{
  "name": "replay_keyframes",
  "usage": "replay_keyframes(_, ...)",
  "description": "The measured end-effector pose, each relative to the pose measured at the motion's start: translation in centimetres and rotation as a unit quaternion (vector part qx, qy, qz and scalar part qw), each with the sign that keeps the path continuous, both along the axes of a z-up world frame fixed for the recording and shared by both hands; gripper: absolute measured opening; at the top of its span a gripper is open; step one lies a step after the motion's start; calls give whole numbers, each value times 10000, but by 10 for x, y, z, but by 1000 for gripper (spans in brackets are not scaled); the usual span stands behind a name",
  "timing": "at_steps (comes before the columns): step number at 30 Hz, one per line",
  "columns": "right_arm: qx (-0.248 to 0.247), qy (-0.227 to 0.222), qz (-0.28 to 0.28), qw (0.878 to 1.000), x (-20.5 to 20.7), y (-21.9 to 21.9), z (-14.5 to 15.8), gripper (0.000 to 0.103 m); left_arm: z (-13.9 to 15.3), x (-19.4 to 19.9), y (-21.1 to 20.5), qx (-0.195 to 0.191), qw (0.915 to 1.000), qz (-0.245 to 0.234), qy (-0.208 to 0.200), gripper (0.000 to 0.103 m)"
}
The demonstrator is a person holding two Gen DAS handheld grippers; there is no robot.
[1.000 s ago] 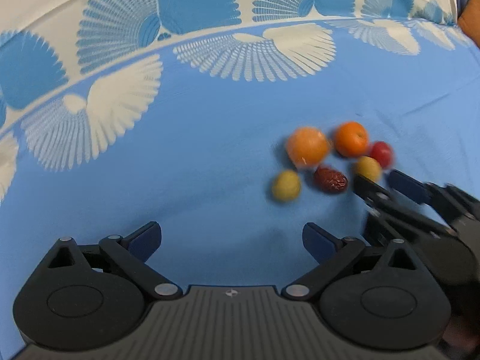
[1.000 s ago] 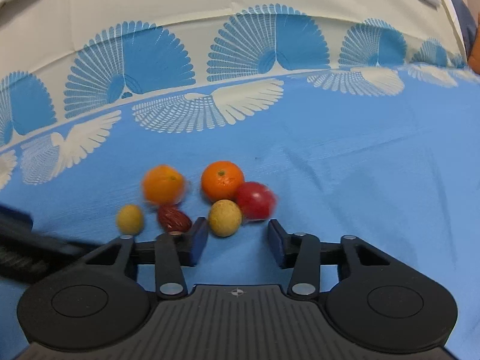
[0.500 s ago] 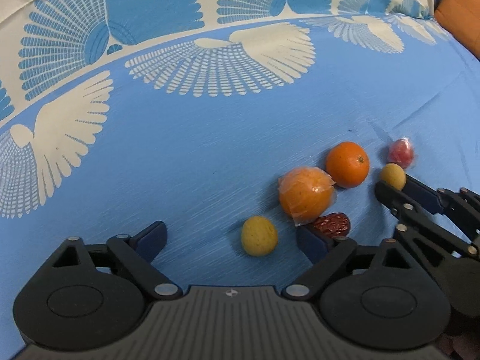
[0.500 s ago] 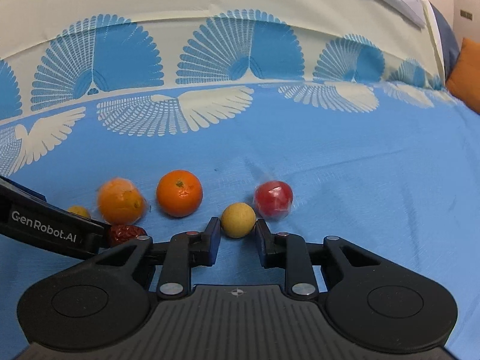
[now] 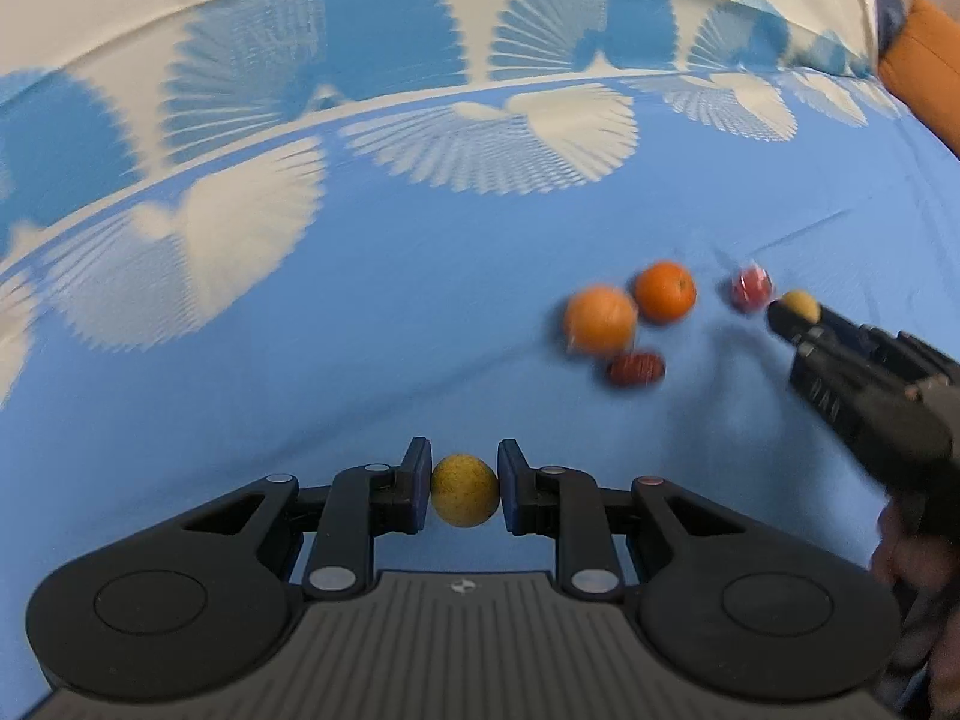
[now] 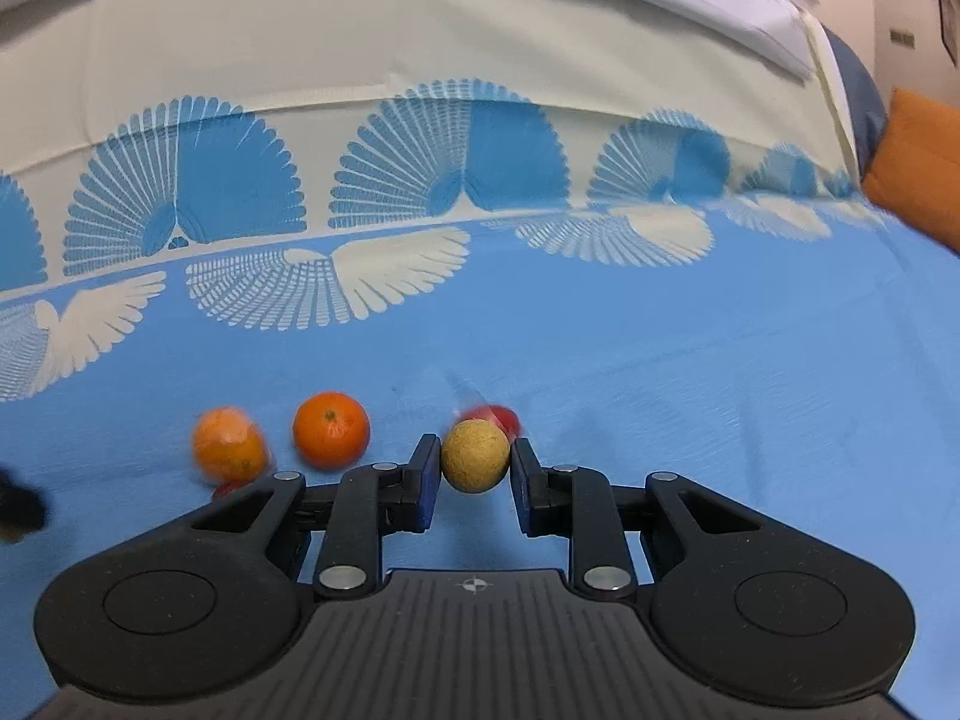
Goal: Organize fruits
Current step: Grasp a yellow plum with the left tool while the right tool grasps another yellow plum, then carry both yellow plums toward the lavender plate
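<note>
My left gripper (image 5: 465, 489) is shut on a small yellow-green fruit (image 5: 465, 491) and holds it over the blue cloth. My right gripper (image 6: 474, 468) is shut on a tan round fruit (image 6: 475, 455); that fruit also shows in the left wrist view (image 5: 801, 304) at the right gripper's tips. On the cloth lie a wrapped orange (image 5: 600, 319) (image 6: 229, 445), a bare orange (image 5: 665, 291) (image 6: 331, 429), a dark red date (image 5: 636, 367) and a wrapped red fruit (image 5: 751, 290) (image 6: 499, 417), partly hidden behind the tan fruit.
The blue cloth with white and blue fan patterns (image 6: 660, 372) covers the surface and turns cream at the back (image 6: 420, 42). An orange cushion (image 6: 918, 180) sits at the far right. The left gripper's edge (image 6: 18, 507) shows at the left.
My left gripper closed on the yellow-green fruit and drew back to the left from the pile. My right gripper closed on the tan fruit and lifted it slightly.
</note>
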State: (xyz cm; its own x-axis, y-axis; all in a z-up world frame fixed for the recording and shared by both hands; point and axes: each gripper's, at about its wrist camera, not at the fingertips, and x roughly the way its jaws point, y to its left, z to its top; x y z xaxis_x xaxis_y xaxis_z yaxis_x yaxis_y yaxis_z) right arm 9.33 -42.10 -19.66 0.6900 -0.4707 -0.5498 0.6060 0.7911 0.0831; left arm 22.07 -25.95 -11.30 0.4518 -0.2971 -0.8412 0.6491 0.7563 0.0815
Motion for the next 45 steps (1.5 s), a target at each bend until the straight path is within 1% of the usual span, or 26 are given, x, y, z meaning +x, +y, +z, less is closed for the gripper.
replay_keyframes(2,296,-19,-4,9996,-15,5,15,26,18,-23,26,44,9999,90,-45,26)
replay_keyframes(4,468,-122,164,9987,-33,19,31,26,34,-43,50,67,9998,205,-18,26)
replay_keyframes(7,498,-158,634,9966,-72,57,57,26,57,-76,84,76,9993,369,-6,26)
replay_keyframes(10,549,-126,1159,9917,-119,101,80,26,76,-114,116,145,9985,526,-81,26)
replay_keyframes(12,497,-85,1504,9873,-147,131,93,26,84,-139,135,168,9976,662,-110,26)
replay_keyframes(14,343,-20,1896,9813,-168,156,105,26,90,-164,157,151,9963,842,-39,26)
replay_keyframes(17,90,-16,2483,9686,-193,188,123,26,93,-196,188,184,9940,1074,88,26)
replay_keyframes(20,-118,-104,2816,9594,-209,209,140,26,96,-225,213,311,9920,1222,-37,26)
replay_keyframes(22,-272,-170,2948,9550,-219,220,150,26,99,-240,228,292,9909,1309,-130,26)
replay_keyframes(26,-355,-200,3129,9489,-236,240,165,26,112,-259,254,33,9858,1645,-324,26)
replay_keyframes(30,-461,-223,3228,9451,-250,257,172,26,124,-273,265,-159,9843,1687,-504,26)
replay_keyframes(34,-568,-227,3232,9444,-258,266,175,26,128,-281,271,-266,9843,1663,-530,26)
replay_keyframes(38,-657,-214,3218,9443,-262,271,178,26,129,-284,278,-367,9827,1748,-499,26)
replay_keyframes(45,-786,-150,3312,9402,-263,279,178,26,130,-286,287,-489,9806,1832,-499,26)
